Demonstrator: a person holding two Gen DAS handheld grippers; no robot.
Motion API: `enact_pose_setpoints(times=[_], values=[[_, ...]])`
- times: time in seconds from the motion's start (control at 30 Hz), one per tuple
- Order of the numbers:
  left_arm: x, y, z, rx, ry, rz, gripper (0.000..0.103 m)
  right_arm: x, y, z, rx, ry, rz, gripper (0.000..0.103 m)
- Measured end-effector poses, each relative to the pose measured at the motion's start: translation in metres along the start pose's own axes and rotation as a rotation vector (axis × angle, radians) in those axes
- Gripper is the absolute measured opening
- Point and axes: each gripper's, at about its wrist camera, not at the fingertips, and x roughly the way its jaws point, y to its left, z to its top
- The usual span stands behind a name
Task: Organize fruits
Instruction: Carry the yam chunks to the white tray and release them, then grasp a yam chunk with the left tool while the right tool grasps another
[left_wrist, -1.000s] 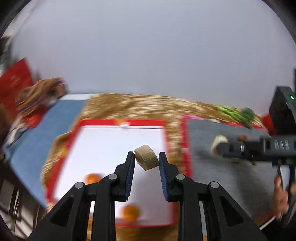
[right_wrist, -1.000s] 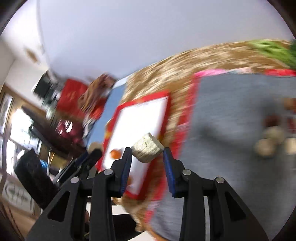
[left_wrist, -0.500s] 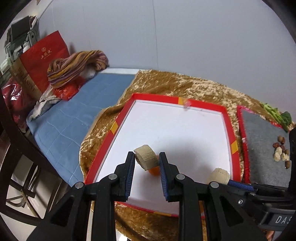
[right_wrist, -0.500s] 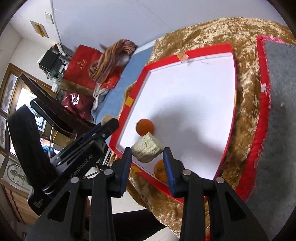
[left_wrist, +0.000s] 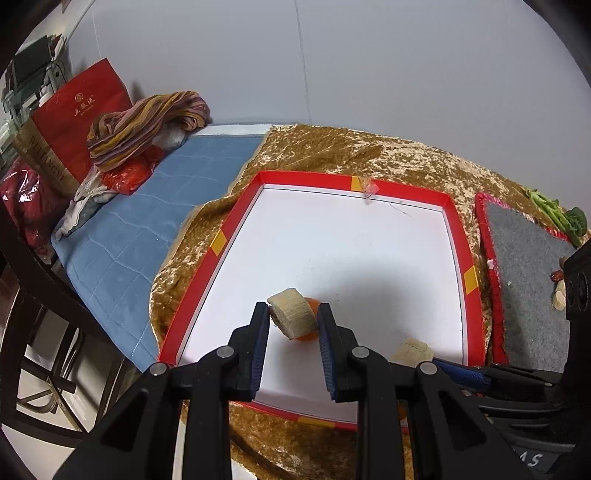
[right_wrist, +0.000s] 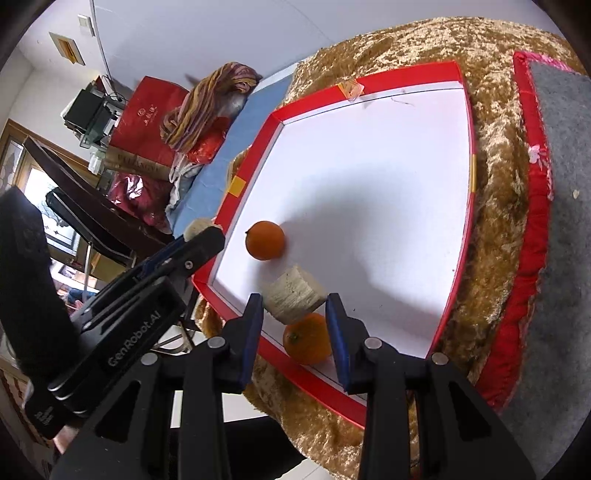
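Chunks: left gripper (left_wrist: 291, 325) and right gripper (right_wrist: 295, 314) each clamp a pale fibrous chunk (left_wrist: 293, 318) by its flat sides above the red-rimmed tray (right_wrist: 467, 206); likely light, crumbly

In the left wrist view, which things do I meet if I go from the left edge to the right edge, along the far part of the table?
Red paper bag → striped cloth bundle → blue quilted mat → red-rimmed white tray → grey mat with red border → green leafy vegetable.

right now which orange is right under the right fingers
The orange at the tray's near edge, right below the held beige chunk; the other orange sits farther in.
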Motion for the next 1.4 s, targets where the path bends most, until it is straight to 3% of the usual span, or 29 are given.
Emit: enact_pose_setpoints(times=[0.2,0.33,0.43,0.57,0.73,0.97,1.07,1.3,1.4], values=[[0.004,0.0,0.0,-0.004,0.022,0.025,0.026,-0.002,0.001,0.002,-0.007,-0.029,0.0,0.039],[0.002,0.0,0.001,-0.01,0.009,0.058,0.029,-0.011,0.006,0.007,-0.002,-0.06,0.069,0.038],[-0.001,-0.004,0.003,0.011,-0.014,0.081,0.039,-0.03,0.006,0.012,0.001,-0.095,0.087,0.039],[-0.007,-0.01,0.009,-0.024,-0.043,0.041,0.043,-0.08,-0.011,0.015,0.018,-0.18,0.063,0.039],[-0.018,-0.055,0.015,0.047,-0.094,-0.068,0.05,-0.164,-0.061,0.014,0.113,-0.288,-0.01,0.039],[-0.029,-0.15,0.006,0.245,-0.07,-0.317,0.05,-0.261,-0.153,-0.013,0.368,-0.382,-0.115,0.039],[-0.029,-0.185,-0.001,0.296,-0.048,-0.402,0.05,-0.276,-0.173,-0.024,0.423,-0.396,-0.096,0.039],[-0.023,-0.226,-0.009,0.385,-0.024,-0.484,0.049,-0.272,-0.223,-0.022,0.581,-0.341,-0.196,0.039],[-0.019,-0.238,-0.009,0.407,0.004,-0.532,0.049,-0.266,-0.232,-0.013,0.581,-0.334,-0.175,0.039]])
